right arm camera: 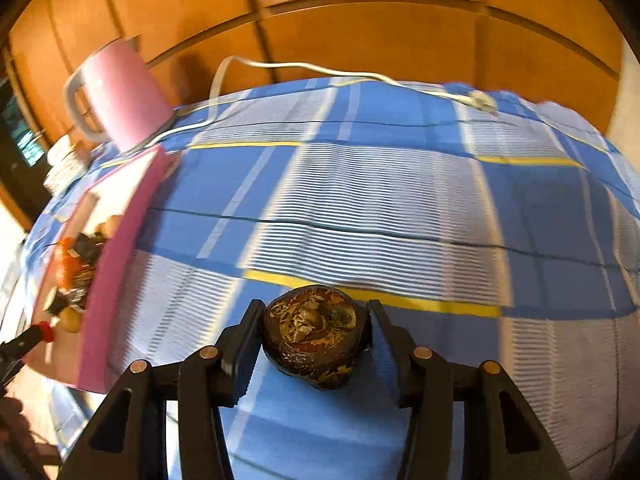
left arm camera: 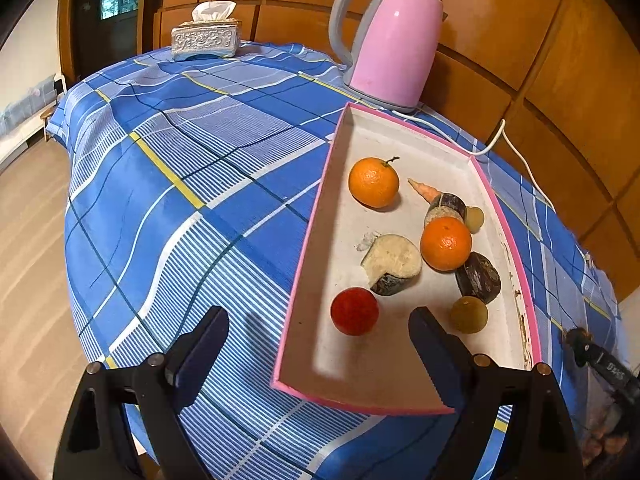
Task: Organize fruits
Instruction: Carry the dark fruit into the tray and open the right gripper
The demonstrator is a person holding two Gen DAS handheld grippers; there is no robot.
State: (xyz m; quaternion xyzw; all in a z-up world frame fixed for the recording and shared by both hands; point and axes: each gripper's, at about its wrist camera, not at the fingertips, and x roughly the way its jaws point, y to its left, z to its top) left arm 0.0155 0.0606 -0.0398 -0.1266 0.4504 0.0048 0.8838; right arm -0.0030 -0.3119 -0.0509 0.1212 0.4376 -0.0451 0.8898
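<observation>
The surface carried a blue checked cloth and stood against wood-panelled walls. A pink kettle, a tissue box and a pink-rimmed tray of fruits sat on it. The left hand-held gripper stood wide, straddling the tray's near corner. The right hand-held gripper gripped a dark brown fruit above the cloth, beside the tray.

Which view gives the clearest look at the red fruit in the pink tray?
The left wrist view: the red fruit lies sharp and unobstructed on the pink tray, just ahead of the open left gripper. In the right wrist view the tray is blurred and edge-on, so the fruit can't be picked out.
</observation>
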